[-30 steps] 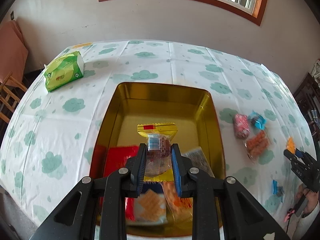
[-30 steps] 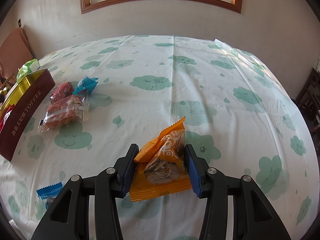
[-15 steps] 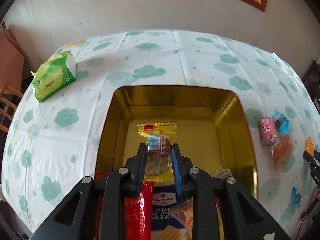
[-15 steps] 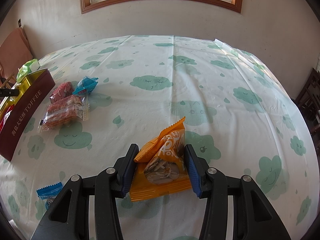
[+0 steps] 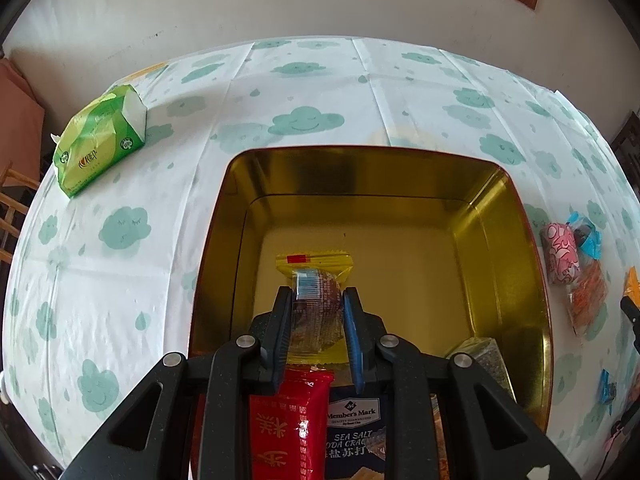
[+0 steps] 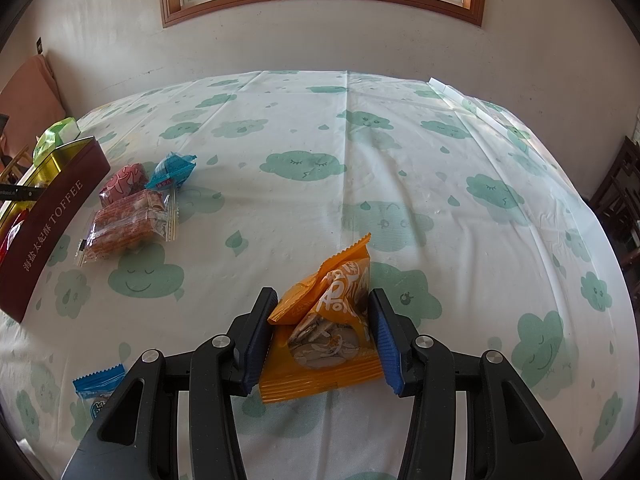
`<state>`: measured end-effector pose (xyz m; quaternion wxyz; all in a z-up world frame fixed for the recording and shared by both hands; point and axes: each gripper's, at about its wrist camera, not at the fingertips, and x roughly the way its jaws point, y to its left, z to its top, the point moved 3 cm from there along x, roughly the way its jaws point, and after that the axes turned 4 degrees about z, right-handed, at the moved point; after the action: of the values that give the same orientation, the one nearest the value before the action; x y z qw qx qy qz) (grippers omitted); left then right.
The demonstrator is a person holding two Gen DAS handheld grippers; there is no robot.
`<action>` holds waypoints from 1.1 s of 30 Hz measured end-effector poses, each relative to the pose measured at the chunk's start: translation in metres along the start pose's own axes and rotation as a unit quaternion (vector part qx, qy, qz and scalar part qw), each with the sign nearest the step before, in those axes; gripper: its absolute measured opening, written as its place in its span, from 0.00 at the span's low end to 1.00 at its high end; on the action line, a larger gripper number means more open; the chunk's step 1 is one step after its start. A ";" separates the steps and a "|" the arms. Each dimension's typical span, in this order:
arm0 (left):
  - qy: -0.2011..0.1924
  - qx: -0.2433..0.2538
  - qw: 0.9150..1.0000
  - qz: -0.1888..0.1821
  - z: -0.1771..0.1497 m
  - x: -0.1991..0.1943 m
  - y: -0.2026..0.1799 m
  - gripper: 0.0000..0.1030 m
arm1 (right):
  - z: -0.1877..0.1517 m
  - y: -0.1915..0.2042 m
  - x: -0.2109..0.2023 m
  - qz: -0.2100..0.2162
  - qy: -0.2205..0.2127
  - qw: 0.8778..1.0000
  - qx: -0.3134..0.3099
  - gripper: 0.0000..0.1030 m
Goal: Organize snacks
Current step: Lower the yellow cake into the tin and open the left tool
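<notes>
My left gripper (image 5: 316, 300) is shut on a yellow-edged clear snack packet (image 5: 316, 280) and holds it inside the gold tin (image 5: 504, 240), above its bare floor. A red packet (image 5: 292, 424) and a blue soda cracker pack (image 5: 352, 432) lie in the tin's near end. My right gripper (image 6: 322, 320) is shut on an orange seed packet (image 6: 328, 320) that rests on the cloud-print tablecloth (image 6: 360, 152). The tin shows dark red at the left of the right wrist view (image 6: 48, 220).
A green tissue pack (image 5: 100, 140) lies far left. Pink (image 6: 124, 182), blue (image 6: 172, 168) and orange-red (image 6: 128, 224) snacks lie beside the tin. A small blue packet (image 6: 96, 388) lies near the front edge. A wooden chair (image 5: 12, 208) stands left.
My left gripper has moved forward and down into the tin with the packet. The right gripper and its orange packet have not moved.
</notes>
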<state>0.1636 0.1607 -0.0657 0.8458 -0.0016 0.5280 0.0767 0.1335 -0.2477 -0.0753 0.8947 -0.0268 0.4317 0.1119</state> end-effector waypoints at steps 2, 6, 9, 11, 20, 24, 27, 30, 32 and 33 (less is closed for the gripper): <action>0.001 -0.002 1.000 -0.001 -0.001 0.002 0.000 0.22 | 0.000 0.000 0.000 0.000 0.000 1.000 0.000 0.47; 0.002 -0.008 1.000 0.002 0.000 0.001 0.001 0.24 | 0.000 0.000 0.000 0.000 0.000 1.000 0.000 0.47; 0.001 -0.011 1.000 0.003 -0.001 -0.002 0.002 0.25 | 0.000 0.000 0.000 0.000 0.000 1.000 0.000 0.47; -0.001 -0.012 1.000 0.003 -0.001 -0.005 0.002 0.28 | 0.000 0.000 0.000 0.000 0.000 1.000 0.000 0.47; -0.035 -0.021 0.999 0.003 -0.007 -0.036 0.000 0.36 | 0.000 0.001 0.000 -0.001 0.000 1.000 -0.001 0.47; -0.058 -0.024 0.998 0.016 -0.015 -0.056 -0.003 0.51 | 0.000 0.000 0.000 -0.002 0.000 1.000 -0.002 0.47; -0.081 -0.028 0.996 0.037 -0.024 -0.071 -0.003 0.62 | 0.000 0.000 0.000 -0.003 0.000 1.000 -0.003 0.47; -0.086 -0.042 0.995 0.033 -0.034 -0.080 -0.001 0.68 | 0.000 -0.001 0.000 -0.005 0.000 1.000 -0.002 0.46; -0.090 -0.051 0.994 0.033 -0.040 -0.085 0.000 0.73 | 0.000 -0.001 0.000 -0.008 0.002 1.000 -0.002 0.45; -0.091 -0.053 0.994 0.033 -0.042 -0.087 0.001 0.75 | 0.000 -0.001 0.000 -0.009 0.002 1.000 -0.002 0.45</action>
<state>0.0886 0.1467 -0.0068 0.8859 -0.0217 0.4441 0.1326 0.1337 -0.2488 -0.0749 0.8945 -0.0328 0.4334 0.1048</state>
